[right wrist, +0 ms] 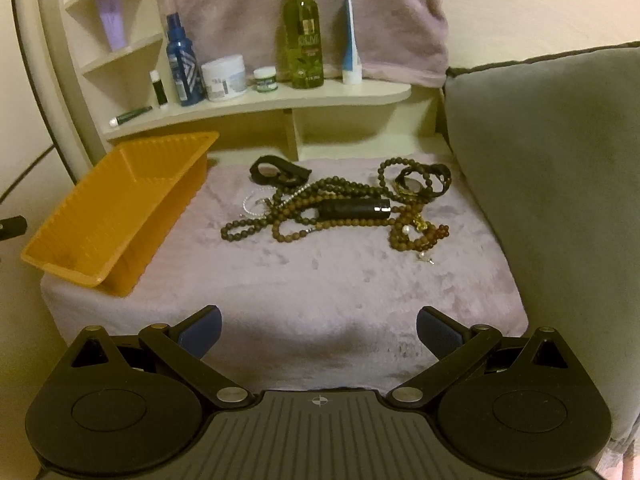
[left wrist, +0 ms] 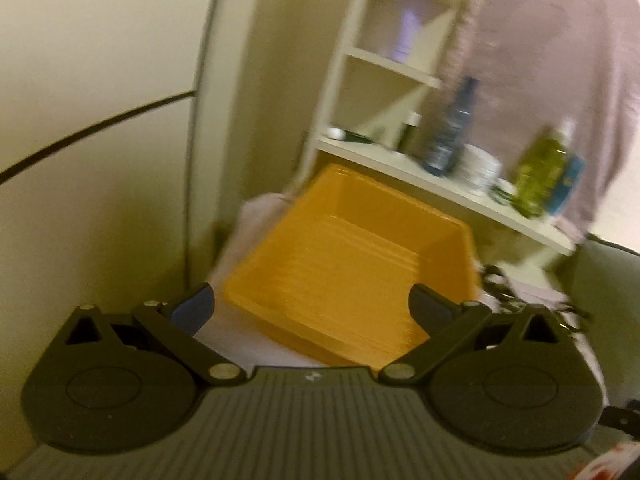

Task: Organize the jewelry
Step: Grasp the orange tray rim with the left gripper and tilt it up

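Observation:
An empty orange tray (right wrist: 116, 216) sits at the left edge of a pale lilac cloth (right wrist: 304, 280). In the blurred left wrist view the same orange tray (left wrist: 344, 264) fills the middle, just beyond my open left gripper (left wrist: 312, 308). A tangled pile of brown bead necklaces (right wrist: 320, 208) lies mid-cloth with a black cylinder (right wrist: 354, 208) on top, a silver chain (right wrist: 254, 204) to its left, a black strap (right wrist: 278, 172) behind and a watch (right wrist: 412, 184) at the right. My right gripper (right wrist: 318, 332) hangs open near the cloth's front edge, well short of the pile.
A cream shelf (right wrist: 256, 104) behind the cloth carries a blue spray bottle (right wrist: 182, 64), a white jar (right wrist: 224, 78), a green bottle (right wrist: 302, 36) and a tube (right wrist: 351, 40). A grey cushion (right wrist: 560, 184) borders the right side. A mauve towel (right wrist: 304, 4) hangs behind.

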The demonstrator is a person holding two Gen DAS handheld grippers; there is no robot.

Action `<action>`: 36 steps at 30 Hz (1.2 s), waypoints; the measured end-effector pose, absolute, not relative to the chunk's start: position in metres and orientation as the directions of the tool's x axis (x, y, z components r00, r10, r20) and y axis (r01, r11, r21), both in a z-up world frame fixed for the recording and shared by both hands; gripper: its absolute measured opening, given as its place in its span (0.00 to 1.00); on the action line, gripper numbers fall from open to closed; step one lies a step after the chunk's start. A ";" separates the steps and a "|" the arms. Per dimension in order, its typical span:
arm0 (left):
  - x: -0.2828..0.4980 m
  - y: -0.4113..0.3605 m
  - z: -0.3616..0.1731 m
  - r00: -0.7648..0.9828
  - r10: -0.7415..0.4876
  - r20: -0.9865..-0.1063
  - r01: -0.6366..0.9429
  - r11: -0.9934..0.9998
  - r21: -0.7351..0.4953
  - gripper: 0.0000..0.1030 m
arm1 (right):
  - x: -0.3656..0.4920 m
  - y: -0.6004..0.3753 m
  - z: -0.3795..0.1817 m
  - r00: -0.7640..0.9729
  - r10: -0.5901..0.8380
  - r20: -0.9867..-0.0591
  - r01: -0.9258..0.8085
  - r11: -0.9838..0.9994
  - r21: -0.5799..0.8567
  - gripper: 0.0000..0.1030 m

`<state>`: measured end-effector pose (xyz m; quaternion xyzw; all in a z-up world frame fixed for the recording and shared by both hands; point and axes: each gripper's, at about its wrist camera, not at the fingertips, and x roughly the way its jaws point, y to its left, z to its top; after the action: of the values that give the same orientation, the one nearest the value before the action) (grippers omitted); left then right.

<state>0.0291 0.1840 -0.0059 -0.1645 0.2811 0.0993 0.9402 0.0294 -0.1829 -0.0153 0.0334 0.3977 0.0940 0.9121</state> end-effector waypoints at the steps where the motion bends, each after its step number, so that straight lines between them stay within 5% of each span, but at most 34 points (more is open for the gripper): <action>1: 0.031 0.190 -0.010 0.822 0.094 -0.561 -0.286 0.921 -0.265 0.99 | 0.032 -0.182 -0.017 0.660 0.195 -0.726 -0.146 0.981 0.130 1.00; 5: 0.044 0.213 -0.027 0.831 0.058 -0.554 -0.278 0.905 -0.322 0.97 | 0.040 -0.175 -0.023 0.640 0.182 -0.747 -0.154 0.982 0.108 1.00; 17: 0.075 0.239 -0.063 0.838 -0.069 -0.541 -0.211 0.874 -0.438 0.65 | 0.060 -0.164 -0.034 0.605 0.141 -0.784 -0.156 0.986 0.057 1.00; 36: 0.080 0.227 -0.057 0.822 -0.050 -0.568 -0.205 0.904 -0.375 0.19 | 0.065 -0.161 -0.038 0.600 0.147 -0.786 -0.154 0.986 0.067 1.00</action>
<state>0.0805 0.2274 -0.0574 -0.2151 0.2957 0.0417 0.9298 0.0653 -0.1610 -0.0384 -0.0040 0.4392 0.0842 0.8944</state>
